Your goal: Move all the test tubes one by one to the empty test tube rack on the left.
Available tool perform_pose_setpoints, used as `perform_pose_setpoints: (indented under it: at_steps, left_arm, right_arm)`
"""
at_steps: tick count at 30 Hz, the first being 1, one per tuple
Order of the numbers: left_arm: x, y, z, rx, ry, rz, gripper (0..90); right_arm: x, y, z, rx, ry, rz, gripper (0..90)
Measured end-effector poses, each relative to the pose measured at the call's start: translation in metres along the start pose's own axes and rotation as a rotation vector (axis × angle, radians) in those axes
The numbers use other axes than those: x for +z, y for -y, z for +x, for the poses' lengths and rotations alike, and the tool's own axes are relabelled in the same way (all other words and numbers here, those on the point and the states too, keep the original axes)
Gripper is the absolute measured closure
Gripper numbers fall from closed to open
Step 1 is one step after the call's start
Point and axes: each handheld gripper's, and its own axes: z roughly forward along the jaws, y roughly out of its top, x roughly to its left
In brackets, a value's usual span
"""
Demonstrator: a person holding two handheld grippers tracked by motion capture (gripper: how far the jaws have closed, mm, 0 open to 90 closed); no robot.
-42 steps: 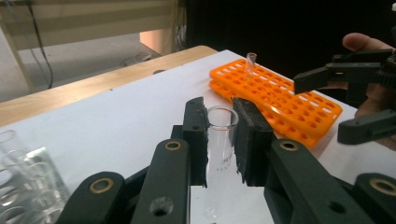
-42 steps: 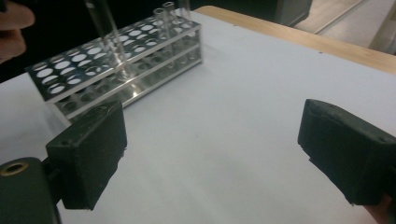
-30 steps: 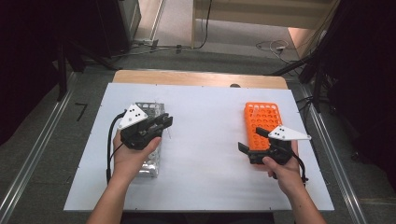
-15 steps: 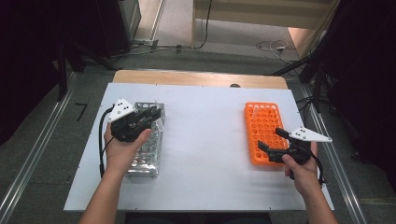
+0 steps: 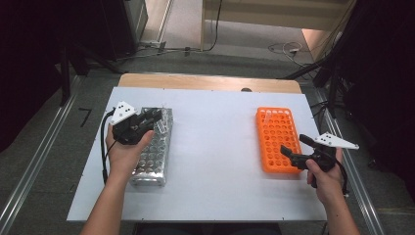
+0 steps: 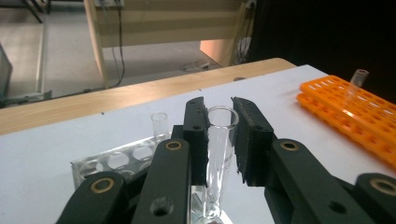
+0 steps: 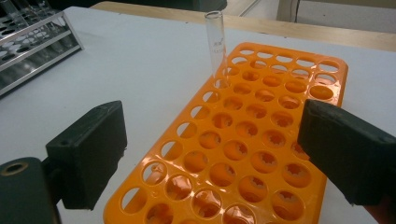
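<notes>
My left gripper [image 5: 155,116] hovers over the far end of a metal tube rack [image 5: 149,164] at the table's left. In the left gripper view its jaws [image 6: 219,105] are shut on a clear glass test tube [image 6: 217,158] that stands upright between the pads, its foot down by the rack [image 6: 116,161]. Another clear tube [image 6: 159,123] stands in that rack. My right gripper [image 5: 293,143] is open at the near right corner of an orange rack [image 5: 276,125]. In the right gripper view its jaws [image 7: 215,149] stand wide apart above the orange rack [image 7: 261,140], where one tube [image 7: 215,42] stands upright.
The racks rest on a white tabletop [image 5: 215,147] with a wooden strip [image 5: 210,82] along its far edge. A wide bare stretch of table lies between the two racks. Metal rails and dark floor flank the table, and cables [image 5: 288,48] lie beyond it.
My left hand has moved left and a little farther away along the metal rack. My right hand has drawn back to the right, off the orange rack toward the table's right edge.
</notes>
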Motion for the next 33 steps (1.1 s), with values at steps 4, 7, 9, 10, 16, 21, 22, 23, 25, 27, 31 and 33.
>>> perform_pose_setpoints:
  at_steps: [4, 7, 9, 10, 16, 21, 22, 23, 25, 27, 31, 33]
  left_arm:
    - [0.008, 0.001, 0.000, 0.005, -0.022, -0.008, 74.9]
    - [0.012, 0.003, -0.001, 0.016, -0.041, 0.001, 74.9]
    - [0.014, 0.005, -0.002, 0.027, -0.048, 0.009, 74.9]
    - [0.015, 0.005, -0.002, 0.031, -0.049, 0.014, 74.9]
    - [0.021, 0.010, -0.006, 0.062, -0.060, 0.056, 74.9]
    - [0.025, 0.014, -0.008, 0.065, -0.058, 0.088, 74.8]
    - [0.026, 0.015, -0.008, 0.061, -0.057, 0.093, 74.8]
    - [0.027, 0.015, -0.008, 0.063, -0.059, 0.101, 74.8]
    - [0.028, 0.016, -0.008, 0.060, -0.059, 0.109, 74.7]
    - [0.028, 0.017, -0.008, 0.058, -0.063, 0.120, 74.7]
    - [0.029, 0.018, -0.008, 0.053, -0.070, 0.148, 74.6]
    - [0.031, 0.019, -0.008, 0.052, -0.065, 0.171, 74.5]
  right_arm:
    - [0.000, 0.000, 0.000, 0.003, 0.003, 0.000, 6.6]
    - [0.000, 0.001, 0.001, 0.000, 0.001, 0.001, 6.5]
    - [0.000, 0.001, 0.000, 0.001, 0.005, 0.006, 6.6]
    - [0.000, 0.002, 0.000, 0.006, 0.003, 0.005, 6.6]
    - [-0.001, 0.003, 0.000, 0.007, 0.006, 0.003, 6.6]
    - [-0.001, 0.003, -0.002, 0.012, 0.007, 0.002, 6.6]
    - [-0.001, 0.003, -0.002, 0.016, 0.004, 0.001, 6.6]
    - [-0.001, 0.003, -0.002, 0.015, 0.005, 0.001, 6.6]
    - [-0.001, 0.003, -0.001, 0.013, 0.007, 0.003, 6.5]
    - [-0.001, 0.003, -0.001, 0.013, 0.006, 0.001, 6.6]
    - [-0.001, 0.003, 0.000, 0.016, 0.004, 0.000, 6.6]
    - [-0.001, 0.003, 0.000, 0.015, 0.002, 0.001, 6.6]
